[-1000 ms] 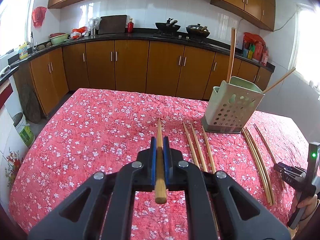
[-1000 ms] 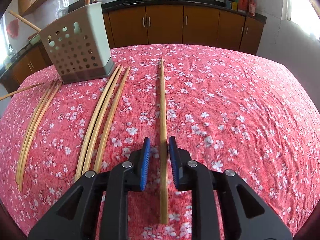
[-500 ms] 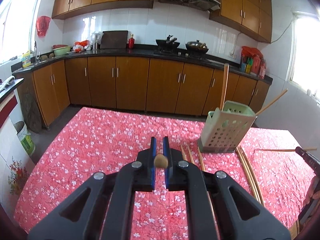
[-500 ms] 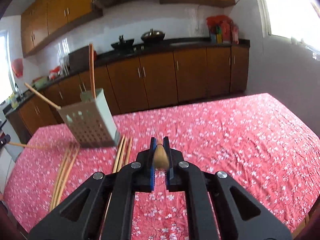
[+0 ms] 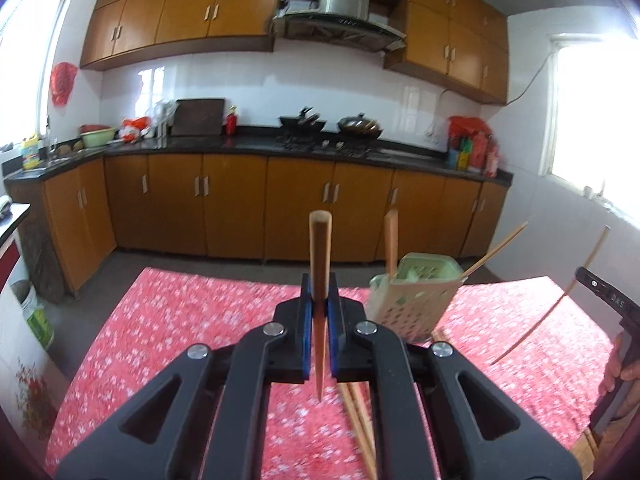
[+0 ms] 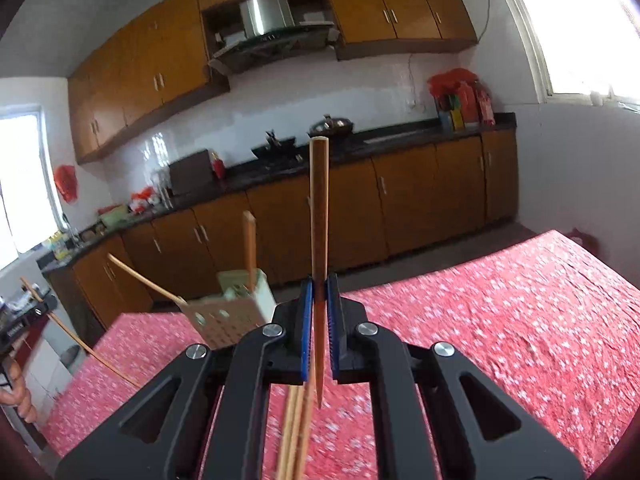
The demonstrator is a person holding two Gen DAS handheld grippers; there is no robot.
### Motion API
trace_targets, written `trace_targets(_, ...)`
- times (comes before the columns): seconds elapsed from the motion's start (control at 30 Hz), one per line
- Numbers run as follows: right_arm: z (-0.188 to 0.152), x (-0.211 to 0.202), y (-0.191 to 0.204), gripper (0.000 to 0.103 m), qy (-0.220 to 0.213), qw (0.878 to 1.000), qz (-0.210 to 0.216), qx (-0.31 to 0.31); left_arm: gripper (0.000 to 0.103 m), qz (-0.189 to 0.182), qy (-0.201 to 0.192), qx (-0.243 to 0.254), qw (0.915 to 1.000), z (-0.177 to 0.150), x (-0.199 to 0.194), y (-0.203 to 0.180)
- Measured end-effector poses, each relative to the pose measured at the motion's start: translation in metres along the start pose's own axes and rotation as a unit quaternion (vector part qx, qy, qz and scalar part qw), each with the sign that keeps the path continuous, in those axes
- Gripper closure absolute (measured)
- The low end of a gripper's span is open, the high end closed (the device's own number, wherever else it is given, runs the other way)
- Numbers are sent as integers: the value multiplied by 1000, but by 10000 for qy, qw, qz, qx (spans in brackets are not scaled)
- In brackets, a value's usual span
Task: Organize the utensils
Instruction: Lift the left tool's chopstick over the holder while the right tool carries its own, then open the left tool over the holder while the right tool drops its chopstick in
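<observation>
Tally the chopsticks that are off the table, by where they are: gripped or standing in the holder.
Gripped: 2 (left gripper's chopstick in the left gripper; right gripper's chopstick in the right gripper)
In the perforated utensil holder: 2 (upright chopstick, leaning chopstick)
Total: 4

Black two-finger grippers with blue pads

Left gripper (image 5: 320,322) and right gripper (image 6: 319,322): matte black linked arms low in frame; round silver screws at joints; triangular cut-outs; ribbed blue pads (image 6: 307,320).
</observation>
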State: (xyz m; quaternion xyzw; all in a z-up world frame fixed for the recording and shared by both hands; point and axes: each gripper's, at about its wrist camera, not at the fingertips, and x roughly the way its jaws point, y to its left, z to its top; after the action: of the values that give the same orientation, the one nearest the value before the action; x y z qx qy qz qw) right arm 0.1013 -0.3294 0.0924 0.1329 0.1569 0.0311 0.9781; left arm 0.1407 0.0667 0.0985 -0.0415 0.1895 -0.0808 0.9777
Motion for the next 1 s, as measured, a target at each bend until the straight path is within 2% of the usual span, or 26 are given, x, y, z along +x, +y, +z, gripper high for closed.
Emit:
trace_targets(0.17,37,-6,30,95,-649,9965,520,40,95,-338,-437,55,9985,35,-6,-25)
trace_targets(0.33,58,2,56,95,-1305,9894,631,-2,95,-573,-1108,-42,9922,74,0,-56)
trace_targets(0.5,57,37,66,95,-1345,9897,489,-73,95,-446,-1485,-155,9878,91,33,-77)
trace_targets(0.6,48,63,66,95,-1112,9928,432,-95,95,-321,-1364,-104,9901,87,60,-84)
trace_targets(0.67,41,81,65,95,-879,9953,405,-80,95,-334,-1133,-178,9928,81,81,-84)
trace_targets(0.87,23,102,66,93,-375,9980,497,-87,95,-325,-547,-351,9974,61,120,-75)
trace_targets(0.9,21,102,67,89,-345,9981,506,-121,95,-338,-508,-365,9975,60,121,-73)
trace_targets(0.97,21,98,67,60,-388,9980,468,-180,92,-326,-508,-399,9974,58,118,-69)
trace_targets(1.0,22,94,67,57,-459,9978,447,-180,87,-311,-521,-416,9973,59,116,-67)
